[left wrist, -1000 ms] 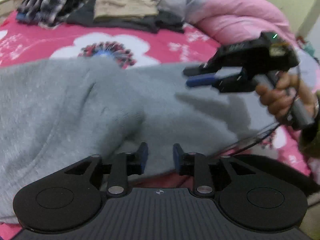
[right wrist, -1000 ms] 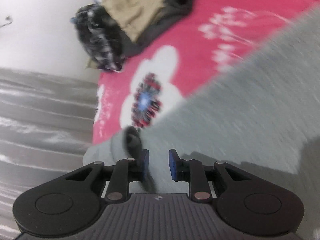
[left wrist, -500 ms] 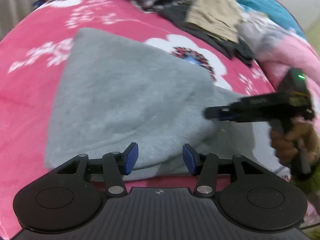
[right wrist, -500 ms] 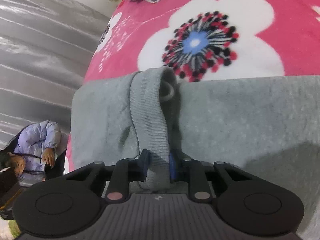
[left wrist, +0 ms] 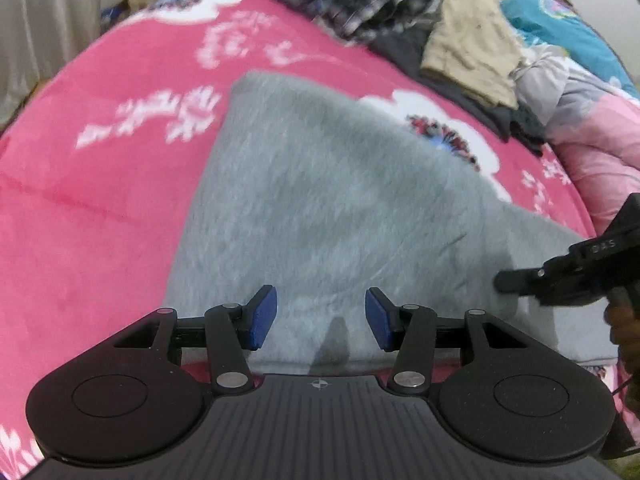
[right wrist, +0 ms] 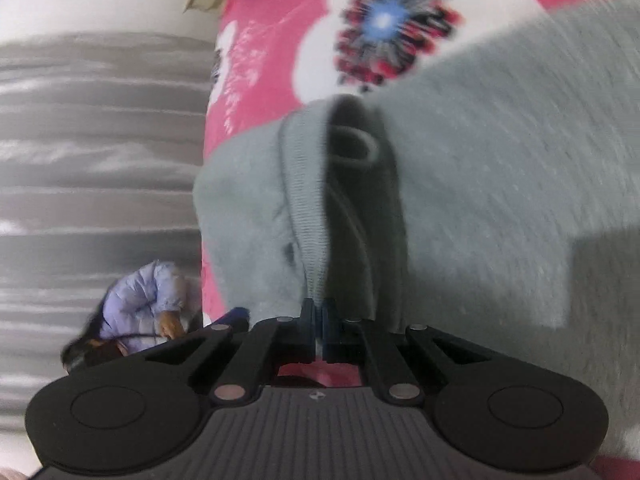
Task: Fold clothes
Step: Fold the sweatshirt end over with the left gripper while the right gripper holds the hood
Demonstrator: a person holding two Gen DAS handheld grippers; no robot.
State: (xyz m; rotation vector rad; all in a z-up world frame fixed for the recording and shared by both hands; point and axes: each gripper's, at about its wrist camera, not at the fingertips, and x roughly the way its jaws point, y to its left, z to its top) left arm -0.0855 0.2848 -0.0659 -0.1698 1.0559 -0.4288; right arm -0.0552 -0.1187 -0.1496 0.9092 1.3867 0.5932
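A grey fleece garment (left wrist: 328, 200) lies spread on a pink flowered blanket (left wrist: 92, 184). My left gripper (left wrist: 321, 322) stands open over the garment's near edge, and no cloth is pinched between its blue pads. In the right wrist view my right gripper (right wrist: 319, 334) is shut on the garment's ribbed hem (right wrist: 308, 216), which rises in a pinched fold from the jaws. The same right gripper (left wrist: 500, 281) shows at the right edge of the left wrist view, with its tip on the grey cloth and a hand behind it.
A heap of clothes (left wrist: 404, 16), with plaid, tan and dark pieces, lies at the far side of the bed. Pink and teal bedding (left wrist: 592, 128) is bunched at the far right. A grey curtain (right wrist: 92, 160) hangs beside the bed, and a person in a lilac jacket (right wrist: 140, 304) sits below it.
My right gripper has closed on the ribbed hem, which stood loosely between its pads half a second ago. My left gripper has opened wider and swung so that more of the blanket shows.
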